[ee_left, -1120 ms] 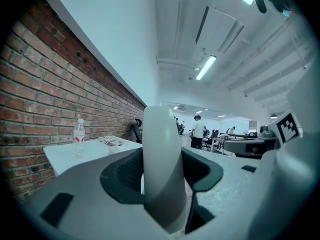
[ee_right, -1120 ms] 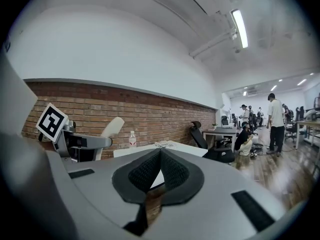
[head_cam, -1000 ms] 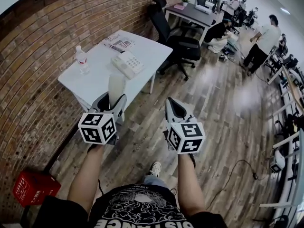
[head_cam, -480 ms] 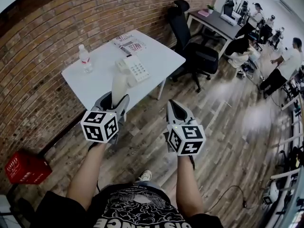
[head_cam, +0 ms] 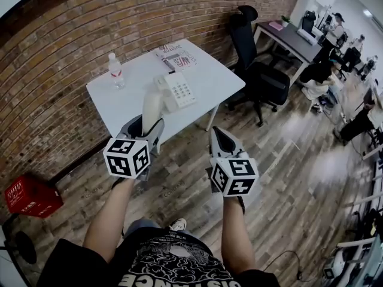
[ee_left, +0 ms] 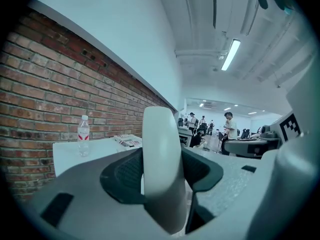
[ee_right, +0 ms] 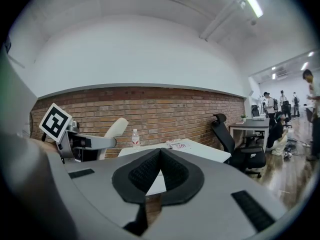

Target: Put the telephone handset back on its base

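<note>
My left gripper is shut on the white telephone handset, which stands upright between its jaws, over the floor just short of the white table. In the left gripper view the handset fills the middle, clamped between the dark pads. The white telephone base, with its keypad, lies on the table a little beyond the handset. My right gripper hovers over the floor to the right, shut with nothing in it; its pads meet at the tips. From the right gripper view the held handset shows at the left.
A water bottle stands at the table's left end and printed papers lie at its far edge. A black office chair stands right of the table, by the brick wall. A red crate sits on the floor at left. People work at far desks.
The table and telephone base have come nearer and shifted right in the head view. Both grippers keep the same pose, the left still holding the handset.
</note>
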The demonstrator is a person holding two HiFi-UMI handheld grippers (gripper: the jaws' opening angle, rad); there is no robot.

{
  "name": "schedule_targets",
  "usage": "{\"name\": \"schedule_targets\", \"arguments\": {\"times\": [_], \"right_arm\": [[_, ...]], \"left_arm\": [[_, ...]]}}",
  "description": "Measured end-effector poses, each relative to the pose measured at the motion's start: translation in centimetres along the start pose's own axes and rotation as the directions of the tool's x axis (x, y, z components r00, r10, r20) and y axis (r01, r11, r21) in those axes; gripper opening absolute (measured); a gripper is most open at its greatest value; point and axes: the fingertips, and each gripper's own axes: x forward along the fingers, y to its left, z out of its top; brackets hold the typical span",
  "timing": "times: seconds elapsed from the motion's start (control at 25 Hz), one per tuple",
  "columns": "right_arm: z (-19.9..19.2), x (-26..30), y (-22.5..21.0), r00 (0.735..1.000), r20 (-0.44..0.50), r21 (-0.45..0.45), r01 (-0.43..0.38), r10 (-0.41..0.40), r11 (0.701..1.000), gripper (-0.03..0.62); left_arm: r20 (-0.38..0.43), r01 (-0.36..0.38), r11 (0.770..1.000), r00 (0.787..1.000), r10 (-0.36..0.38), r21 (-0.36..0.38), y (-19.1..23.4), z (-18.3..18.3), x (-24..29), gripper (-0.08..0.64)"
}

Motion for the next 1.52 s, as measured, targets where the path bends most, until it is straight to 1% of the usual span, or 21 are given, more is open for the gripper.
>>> {"name": "schedule_targets", "arguments": {"times": [0.36, 0.64, 0.88, 1.12, 1.52], "right_arm": [[0.5, 2.1, -1.6, 0.999, 0.004, -0.014, -0.033, 0.033, 0.999, 0.0], [0.8, 5.7, -3.7, 0.999, -0.01, -0.03, -0.044, 0.044, 0.999, 0.0], [1.2, 11.5, -5.9, 0.998, -0.027, -0.042, -0.065, 0.063, 0.997, 0.0], [2.6, 18.0, -7.5, 0.996, -0.047, -0.045, -0.084, 0.082, 0.995, 0.0], [3.9, 26.8, -8.9, 0.991, -0.084, -0.045, -0.11, 0.106, 0.993, 0.0]], "left_arm": [[0.006, -0.021, 1.0, 1.0, 0.021, -0.006, 0.4, 0.2, 2.4, 0.221], [0.008, -0.027, 0.999, 1.0, 0.027, -0.024, 2.0, 0.7, 6.6, 0.221], [-0.009, -0.04, 0.998, 0.999, 0.04, -0.044, 4.8, 0.6, 11.9, 0.221], [-0.029, -0.056, 0.996, 0.998, 0.054, -0.063, 8.4, 1.7, 16.9, 0.221], [-0.066, -0.079, 0.992, 0.995, 0.072, -0.098, 13.9, 2.7, 23.0, 0.221]]}}
